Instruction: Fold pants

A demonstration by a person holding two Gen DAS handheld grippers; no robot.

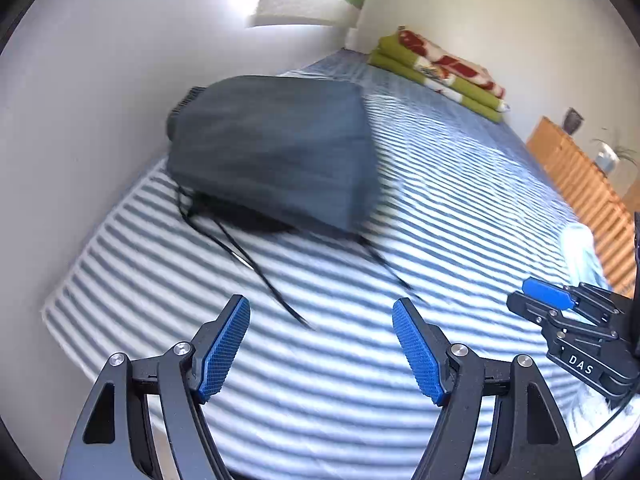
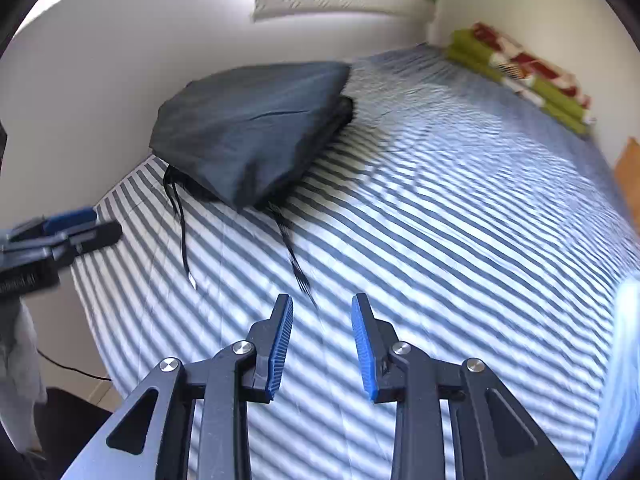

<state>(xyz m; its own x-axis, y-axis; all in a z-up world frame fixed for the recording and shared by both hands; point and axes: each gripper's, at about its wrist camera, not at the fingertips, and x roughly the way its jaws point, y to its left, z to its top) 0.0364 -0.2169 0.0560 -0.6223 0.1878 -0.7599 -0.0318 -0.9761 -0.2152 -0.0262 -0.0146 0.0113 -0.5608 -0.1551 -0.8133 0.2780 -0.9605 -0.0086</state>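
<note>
Dark grey pants (image 1: 272,152) lie folded into a compact bundle on the striped bed (image 1: 440,200), close to the white wall; the pants (image 2: 248,132) show the same in the right wrist view. Two black drawstrings (image 2: 184,236) trail from the bundle toward me. My left gripper (image 1: 322,308) hangs open above the bedding in front of the bundle, nothing between its blue pads. My right gripper (image 2: 322,304) is open with a narrower gap, also empty, short of the drawstring ends. Each gripper appears at the edge of the other's view: the right gripper (image 1: 540,300) and the left gripper (image 2: 88,224).
A folded green, red and white blanket (image 1: 440,68) lies at the far end of the bed. A wooden slatted chest (image 1: 580,184) stands on the right. The white wall (image 1: 100,100) runs along the bed's left side. A black cable (image 2: 72,368) hangs off the near corner.
</note>
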